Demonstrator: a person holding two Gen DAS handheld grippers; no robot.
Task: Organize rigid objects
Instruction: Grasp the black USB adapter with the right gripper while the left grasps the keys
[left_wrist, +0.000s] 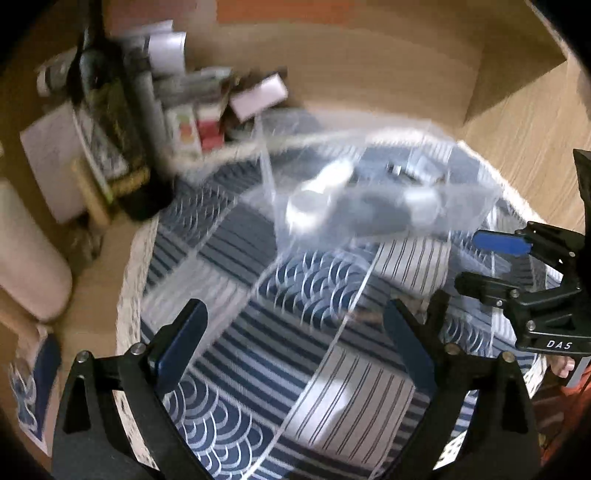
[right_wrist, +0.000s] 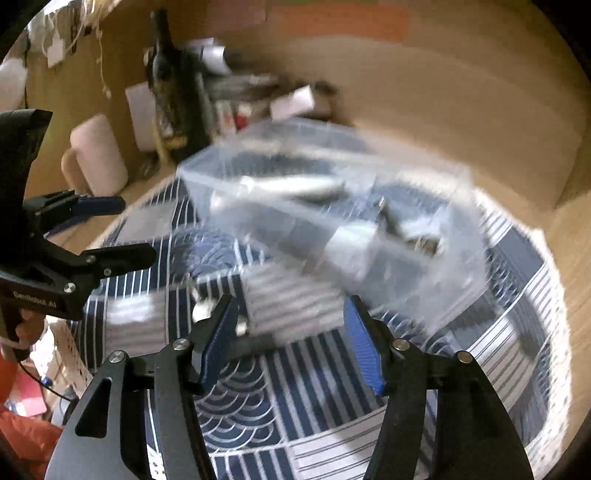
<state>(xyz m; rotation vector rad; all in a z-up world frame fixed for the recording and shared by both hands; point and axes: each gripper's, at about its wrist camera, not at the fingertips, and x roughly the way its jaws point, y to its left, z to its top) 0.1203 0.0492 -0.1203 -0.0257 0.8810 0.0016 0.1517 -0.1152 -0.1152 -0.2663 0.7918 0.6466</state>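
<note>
A clear plastic box (left_wrist: 369, 177) stands on a round blue-and-white patterned mat (left_wrist: 280, 332). It holds several blurred grey, white and dark objects (left_wrist: 369, 210). The box also shows in the right wrist view (right_wrist: 332, 206). My left gripper (left_wrist: 295, 332) is open and empty, above the mat in front of the box. My right gripper (right_wrist: 291, 336) is open and empty, close to the near wall of the box. The right gripper shows at the right edge of the left wrist view (left_wrist: 476, 258). The left gripper shows at the left of the right wrist view (right_wrist: 129, 229). Both views are motion-blurred.
A dark bottle (left_wrist: 110, 122), small boxes and cartons (left_wrist: 229, 110) and a pale roll (left_wrist: 29, 254) crowd the back left of the wooden table (left_wrist: 369, 74). A cardboard wall (right_wrist: 443, 92) runs behind the mat (right_wrist: 314, 398).
</note>
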